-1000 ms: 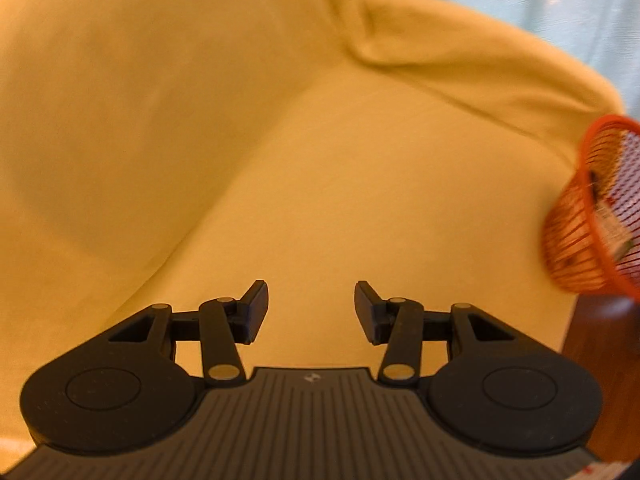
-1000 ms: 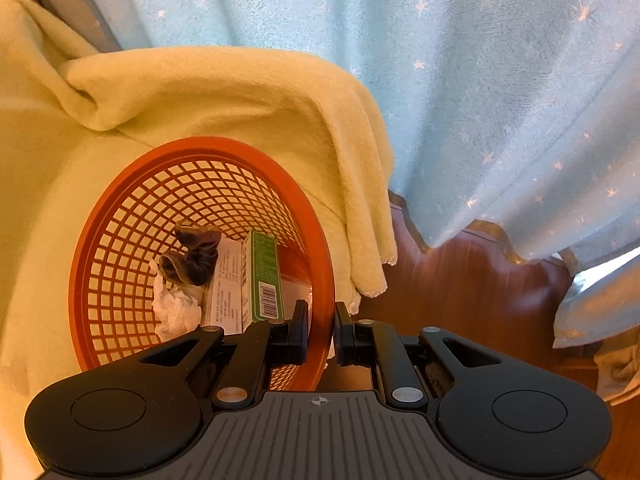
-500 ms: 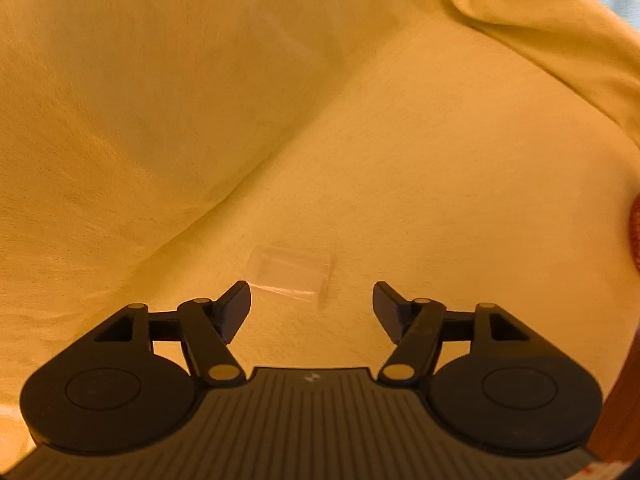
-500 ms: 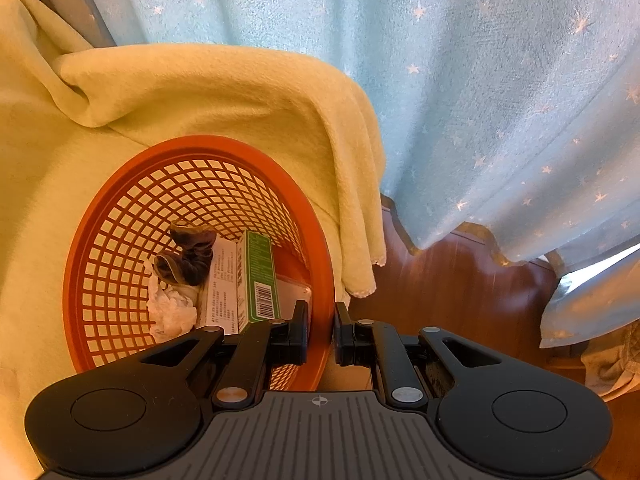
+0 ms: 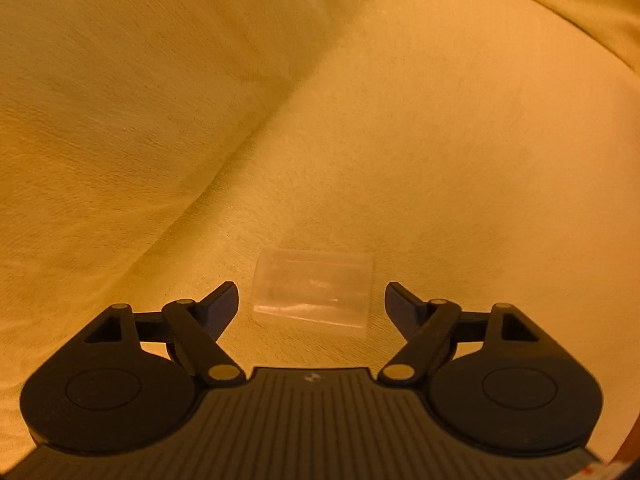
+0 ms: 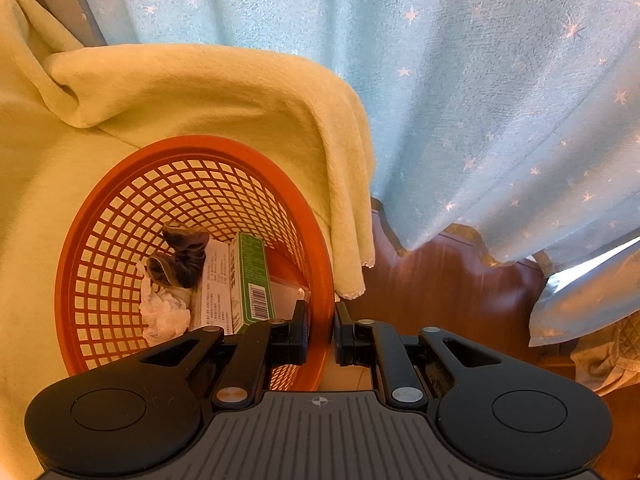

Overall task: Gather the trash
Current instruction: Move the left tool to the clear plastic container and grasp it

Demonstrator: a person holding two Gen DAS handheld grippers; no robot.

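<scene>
Left gripper (image 5: 312, 300) spread wide around clear plastic wrapper (image 5: 314, 290) on yellow blanket (image 5: 440, 160): flimsy, slippery; pinch your nearest edge.

I see a home living room: yellow throw (image 6: 208, 92) over a sofa, star-print curtain (image 6: 500, 80), wooden floor (image 6: 440, 272).

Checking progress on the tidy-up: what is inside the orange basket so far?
In the orange basket lie a green carton with a barcode, a white printed box, crumpled white tissue and a dark crumpled scrap. Anything beneath them is hidden.
</scene>
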